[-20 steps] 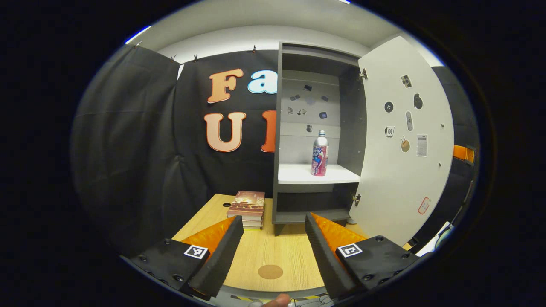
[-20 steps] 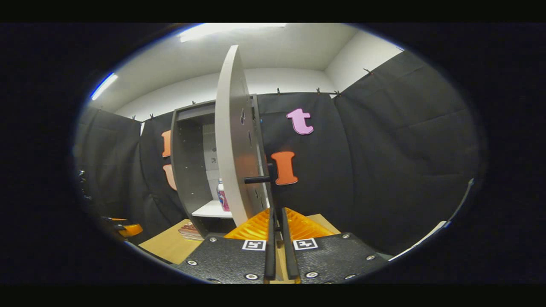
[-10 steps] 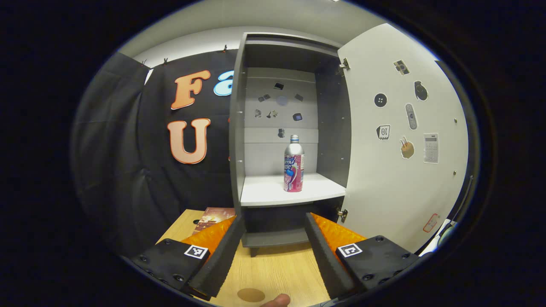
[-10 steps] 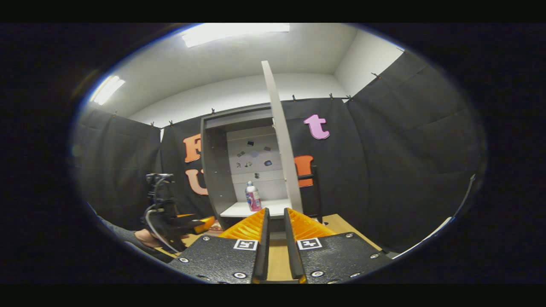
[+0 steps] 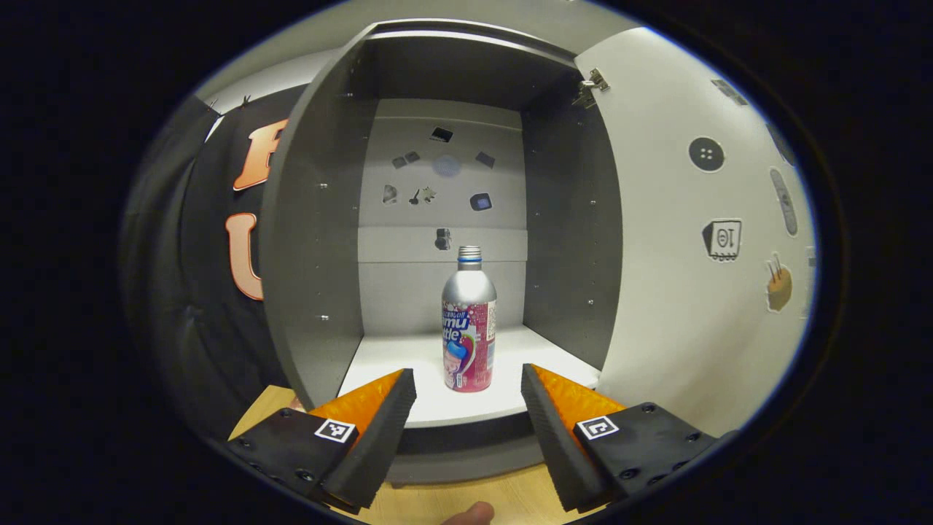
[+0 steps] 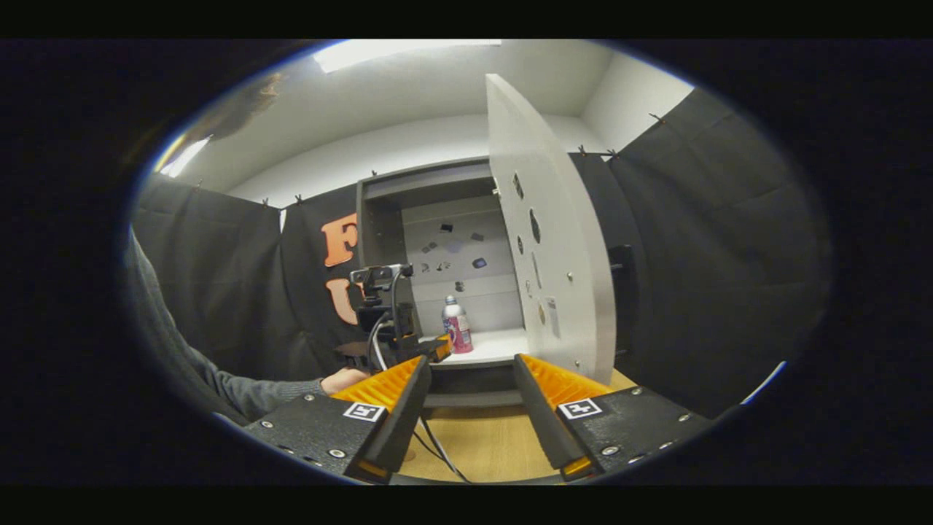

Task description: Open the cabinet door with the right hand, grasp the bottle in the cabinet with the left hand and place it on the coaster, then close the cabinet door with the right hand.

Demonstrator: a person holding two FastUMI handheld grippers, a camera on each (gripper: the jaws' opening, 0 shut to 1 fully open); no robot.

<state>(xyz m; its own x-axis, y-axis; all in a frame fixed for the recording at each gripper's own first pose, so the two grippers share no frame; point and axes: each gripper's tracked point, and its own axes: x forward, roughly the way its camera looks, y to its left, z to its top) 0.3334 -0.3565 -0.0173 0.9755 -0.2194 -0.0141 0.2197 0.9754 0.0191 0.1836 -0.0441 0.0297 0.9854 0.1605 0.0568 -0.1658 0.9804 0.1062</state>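
Bottle [image 5: 469, 328] upright on white cabinet shelf [image 5: 408, 379] — door [image 5: 700, 292] open, both tongs wide, empty.

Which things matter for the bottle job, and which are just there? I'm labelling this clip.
Job: bottle, cabinet, door, left gripper, right gripper.
Lying about: stickers on the door, cable over the table.
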